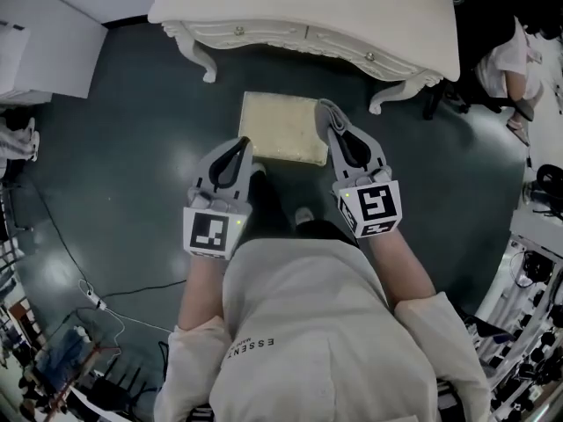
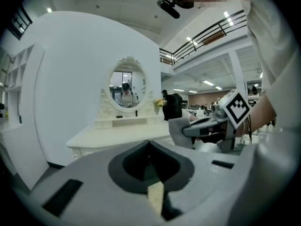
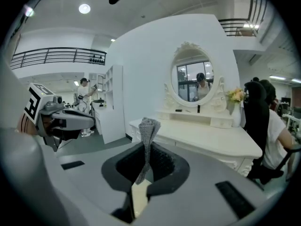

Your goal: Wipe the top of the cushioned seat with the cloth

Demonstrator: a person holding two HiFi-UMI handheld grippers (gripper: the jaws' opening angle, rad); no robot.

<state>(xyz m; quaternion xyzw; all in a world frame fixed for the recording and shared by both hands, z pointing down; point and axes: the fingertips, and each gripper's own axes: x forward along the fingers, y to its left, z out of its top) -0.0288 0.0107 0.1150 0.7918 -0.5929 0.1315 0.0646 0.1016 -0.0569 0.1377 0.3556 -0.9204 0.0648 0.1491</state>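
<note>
The right gripper (image 3: 146,146) clenches its fingers (image 3: 171,164) on a fold of the soft, limp cloth (image 3: 148,126), over the seat (image 1: 280,126) at its right edge; it likely wipes best pressed flat; the left gripper (image 2: 149,144) is clenched, empty.

One cushioned seat (image 1: 280,126), one cloth (image 3: 147,128), two grippers (image 1: 238,146) (image 1: 335,123)

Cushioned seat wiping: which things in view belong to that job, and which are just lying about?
For the job: cream cushioned seat, grey knitted cloth, right gripper clamping it.
Lying about: white carved dressing table, oval mirror, floor cable.
</note>
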